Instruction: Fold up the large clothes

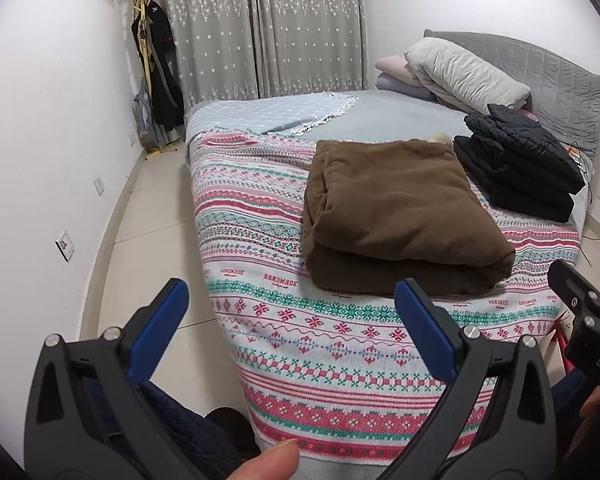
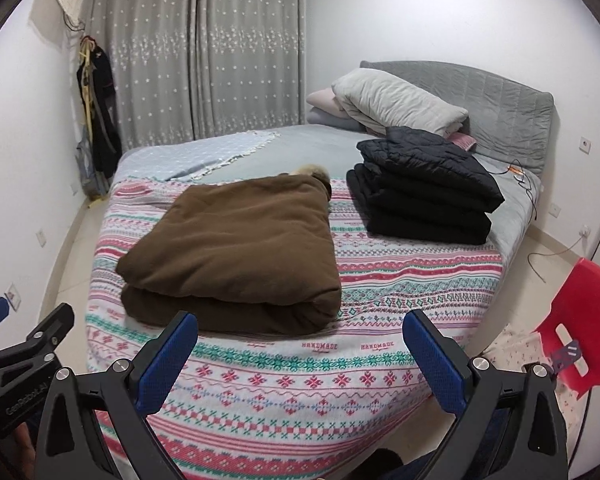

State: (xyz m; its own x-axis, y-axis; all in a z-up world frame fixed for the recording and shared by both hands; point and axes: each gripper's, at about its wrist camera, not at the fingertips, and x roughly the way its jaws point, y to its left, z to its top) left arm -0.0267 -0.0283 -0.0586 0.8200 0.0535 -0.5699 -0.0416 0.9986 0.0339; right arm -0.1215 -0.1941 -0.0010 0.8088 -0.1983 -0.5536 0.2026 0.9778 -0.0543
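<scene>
A brown coat (image 1: 400, 216) (image 2: 236, 252) lies folded into a thick rectangle on the patterned blanket (image 1: 300, 344) (image 2: 300, 376) near the bed's foot, a bit of pale fur showing at its far end. Behind it to the right sits a stack of folded black jackets (image 1: 520, 164) (image 2: 424, 188). My left gripper (image 1: 292, 292) hangs open in front of the bed, short of the coat and holding nothing. My right gripper (image 2: 300, 324) is also open and empty, just before the coat's near fold. The right gripper's tip (image 1: 572, 284) shows at the left wrist view's right edge.
Pillows and folded bedding (image 1: 464, 72) (image 2: 396, 104) lean on the grey headboard. A red plastic chair (image 2: 576, 320) stands right of the bed. Dark clothes (image 1: 160, 76) hang in the left corner by grey curtains. Tiled floor (image 1: 148, 240) runs along the bed's left side.
</scene>
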